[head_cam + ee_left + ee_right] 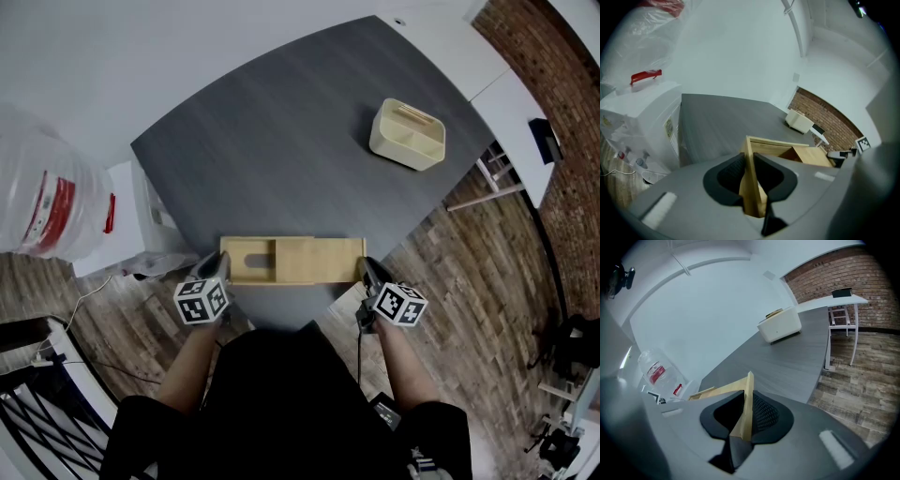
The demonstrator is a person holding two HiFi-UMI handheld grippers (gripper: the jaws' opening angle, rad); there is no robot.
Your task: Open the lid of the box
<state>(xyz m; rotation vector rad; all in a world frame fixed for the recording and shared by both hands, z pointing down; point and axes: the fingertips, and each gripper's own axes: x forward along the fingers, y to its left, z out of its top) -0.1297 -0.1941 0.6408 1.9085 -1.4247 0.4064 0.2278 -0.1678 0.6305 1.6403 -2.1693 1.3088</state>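
A flat wooden box (246,274) lies lengthwise at the near edge of the dark grey table (281,141). Its sliding lid (319,261) covers the right part. The left part stands uncovered and shows the inside (780,151). My left gripper (222,268) is shut on the box's left end wall (752,187), one pad inside and one outside. My right gripper (366,273) is shut on a thin wooden edge (746,408) at the box's right end, which looks like the end of the lid. The lid's top (813,157) runs away toward the right gripper.
A cream divided caddy (408,134) sits at the table's far right. Left of the table stands a white water dispenser (642,122) with a large clear jug (42,197). The table's near edge runs just under the box, with wood floor (469,272) beyond.
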